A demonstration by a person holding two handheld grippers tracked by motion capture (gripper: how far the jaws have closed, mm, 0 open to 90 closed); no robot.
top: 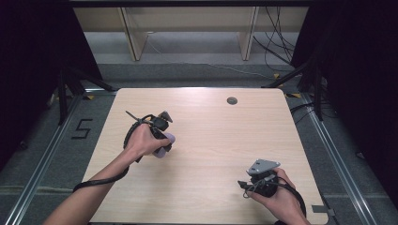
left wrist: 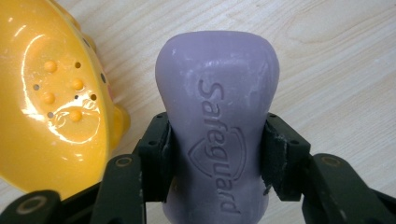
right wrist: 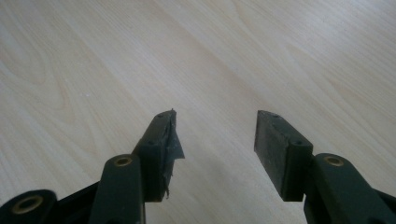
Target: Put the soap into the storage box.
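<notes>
Nearest the person, at the table's front right, the right hand (top: 281,197) holds the right gripper (top: 245,185) low over the wooden table (top: 211,140), its grey three-cornered plate (top: 263,166) on top. In the right gripper view its two black jaws stand apart with nothing between them, only bare wood beneath; the padding on the left-hand jaw looks torn and ragged at the edge.

Farther in and to the left, the left hand (top: 141,140) grips the left gripper (left wrist: 217,140), a black cable (top: 101,180) trailing back along the forearm. This gripper is closed on a purple bar of soap (left wrist: 217,121). In the left gripper view the jaws press against the soap's two narrow sides around its waist, and the rounded upper end of the bar reaches out past the jaw tips. The word "Safeguard" and a shield outline are stamped into its face. In the high view the soap shows as a pale purple lump just below the hand, at or just above the tabletop; I cannot tell whether it touches the wood.

Just beside the soap, in the left gripper view, lies a glossy yellow dish (left wrist: 51,102) with small holes and raised bumps in its bottom.

Toward the far edge of the table sits a small round grey cap (top: 232,100). Beyond the table stand pale wooden shelves (top: 187,28).
</notes>
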